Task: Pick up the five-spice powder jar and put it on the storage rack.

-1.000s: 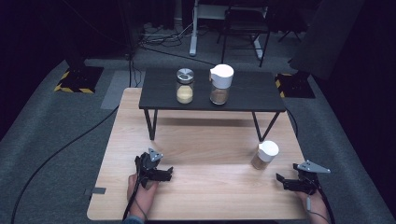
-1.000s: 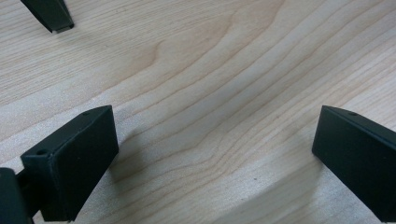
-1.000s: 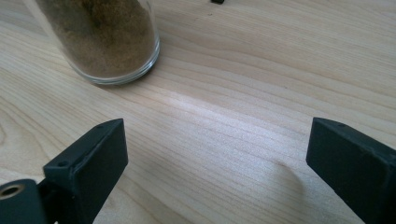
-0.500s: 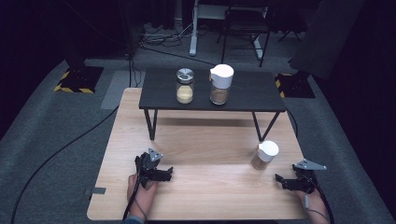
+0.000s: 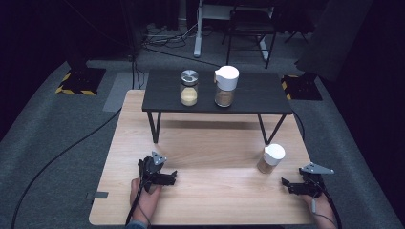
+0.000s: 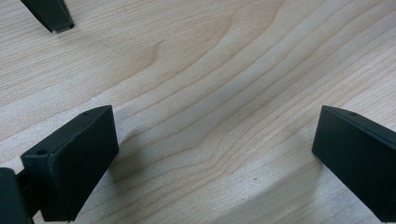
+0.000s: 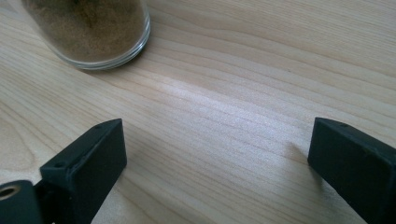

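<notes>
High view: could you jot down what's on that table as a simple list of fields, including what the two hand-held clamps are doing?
surface: pale wooden table
raised shelf: small black table standing at the far side
on shelf, left: jar with a silver lid, yellowish powder inside
on shelf, right: jar with a white pouring lid, brown contents
on wood: white-lidded jar, brown powder, near the right side
left gripper: open, nothing between its jaws, low over bare wood
right gripper: open, nothing between its jaws, short of the white-lidded jar
</notes>
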`<control>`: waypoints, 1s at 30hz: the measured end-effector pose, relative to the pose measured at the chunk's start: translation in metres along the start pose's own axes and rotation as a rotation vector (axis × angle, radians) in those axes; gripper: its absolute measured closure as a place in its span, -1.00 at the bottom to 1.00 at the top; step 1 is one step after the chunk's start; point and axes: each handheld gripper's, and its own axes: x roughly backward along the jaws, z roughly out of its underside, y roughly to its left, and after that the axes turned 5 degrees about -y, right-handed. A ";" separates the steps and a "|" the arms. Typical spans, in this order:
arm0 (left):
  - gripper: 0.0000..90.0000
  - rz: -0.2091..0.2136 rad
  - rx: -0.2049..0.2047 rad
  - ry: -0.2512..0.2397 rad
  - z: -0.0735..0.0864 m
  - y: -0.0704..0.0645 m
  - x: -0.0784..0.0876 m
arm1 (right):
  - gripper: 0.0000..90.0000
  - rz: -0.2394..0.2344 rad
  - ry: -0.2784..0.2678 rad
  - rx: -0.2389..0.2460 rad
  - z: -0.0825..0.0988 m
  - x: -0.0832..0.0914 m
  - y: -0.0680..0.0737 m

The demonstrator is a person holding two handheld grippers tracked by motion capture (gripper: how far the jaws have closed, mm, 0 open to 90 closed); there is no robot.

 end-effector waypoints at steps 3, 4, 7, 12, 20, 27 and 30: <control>-0.99 0.000 0.000 0.000 0.000 0.000 0.000 | -0.91 0.010 -0.002 -0.004 0.000 0.000 0.002; -0.99 0.000 0.000 0.000 0.000 0.000 0.000 | -0.91 0.014 -0.002 -0.006 0.000 0.000 0.002; -0.99 0.000 0.000 0.000 0.000 0.000 0.000 | -0.91 0.017 -0.005 -0.007 0.001 0.001 0.003; -0.99 0.000 0.000 0.000 0.000 0.000 0.000 | -0.91 0.003 -0.058 -0.013 0.008 0.005 0.002; -0.99 0.000 0.000 0.000 0.000 0.000 0.000 | -0.91 -0.015 -0.154 0.013 0.015 0.016 0.008; -0.99 0.000 0.000 0.000 0.000 0.000 0.000 | -0.91 -0.039 -0.223 0.029 0.018 0.025 0.012; -0.99 0.000 0.000 0.000 0.000 0.000 0.000 | -0.91 -0.047 -0.247 0.037 0.018 0.028 0.014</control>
